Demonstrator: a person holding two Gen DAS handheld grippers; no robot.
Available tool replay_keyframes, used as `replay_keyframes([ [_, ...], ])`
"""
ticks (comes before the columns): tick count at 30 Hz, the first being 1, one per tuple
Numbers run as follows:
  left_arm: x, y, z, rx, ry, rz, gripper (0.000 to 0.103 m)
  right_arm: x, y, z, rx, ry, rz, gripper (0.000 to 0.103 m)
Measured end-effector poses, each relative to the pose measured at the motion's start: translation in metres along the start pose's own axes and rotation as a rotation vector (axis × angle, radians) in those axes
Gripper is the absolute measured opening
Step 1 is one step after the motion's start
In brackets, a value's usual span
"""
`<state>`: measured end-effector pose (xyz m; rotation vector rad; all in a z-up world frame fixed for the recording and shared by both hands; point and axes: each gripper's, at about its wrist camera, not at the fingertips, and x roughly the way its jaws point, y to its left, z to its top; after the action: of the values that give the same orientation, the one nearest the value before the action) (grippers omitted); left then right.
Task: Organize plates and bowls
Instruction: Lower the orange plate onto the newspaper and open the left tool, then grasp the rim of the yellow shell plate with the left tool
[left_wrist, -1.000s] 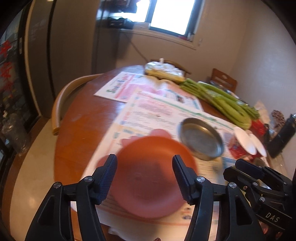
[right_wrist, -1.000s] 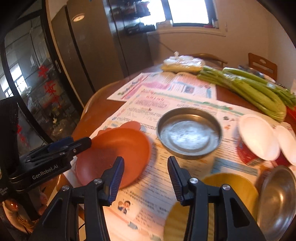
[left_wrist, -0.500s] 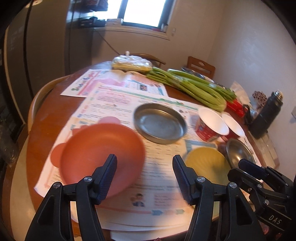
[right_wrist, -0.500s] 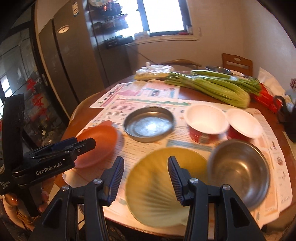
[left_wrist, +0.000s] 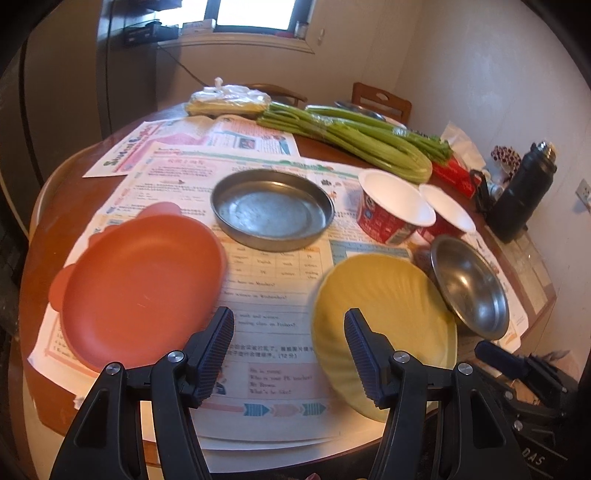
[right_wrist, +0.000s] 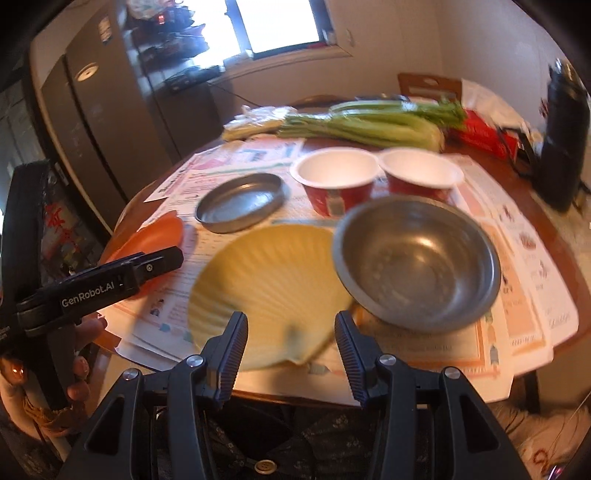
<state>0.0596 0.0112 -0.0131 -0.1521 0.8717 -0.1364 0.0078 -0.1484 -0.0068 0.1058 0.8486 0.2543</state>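
Left tool (left_wrist: 289, 354) and right tool (right_wrist: 291, 343): ribbed pads parted, empty. Tabletop (left_wrist: 74, 206): fluted yellow plate (left_wrist: 384, 325), smooth orange plate (left_wrist: 140, 291), round steel pan (left_wrist: 271, 208), polished steel bowl (left_wrist: 471, 286).

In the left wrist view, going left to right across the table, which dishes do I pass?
orange plate → flat metal pan → yellow plate → steel bowl. The two red paper cups sit farther back, above the yellow plate and the bowl, so I leave them out of the order.
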Motion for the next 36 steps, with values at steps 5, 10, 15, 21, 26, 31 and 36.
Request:
replay_keyframes([
  [5,0.018,-0.007,-0.003,0.023,0.046,-0.003,0.064,0.011,-0.006,-0.001,0.019,0.027,0.002,0.049],
  [10,0.035,-0.013,-0.003,0.047,0.08,0.005,0.064,0.029,-0.006,-0.002,0.026,0.062,-0.004,0.049],
  [15,0.048,-0.016,-0.003,0.052,0.108,0.01,0.064,0.041,-0.006,0.0,0.018,0.066,-0.024,0.049],
  [21,0.053,-0.017,-0.003,0.049,0.105,0.019,0.059,0.05,0.004,0.003,-0.035,0.061,-0.04,0.049],
  [26,0.052,-0.016,-0.002,0.047,0.105,-0.009,0.044,0.053,0.013,0.002,-0.065,0.061,-0.023,0.049],
  [31,0.047,-0.012,-0.006,0.022,0.103,-0.021,0.044,0.053,0.023,0.003,-0.095,0.059,-0.02,0.049],
  [36,0.03,-0.004,-0.005,0.013,0.068,-0.011,0.044,0.046,0.033,0.006,-0.116,0.038,-0.008,0.049],
])
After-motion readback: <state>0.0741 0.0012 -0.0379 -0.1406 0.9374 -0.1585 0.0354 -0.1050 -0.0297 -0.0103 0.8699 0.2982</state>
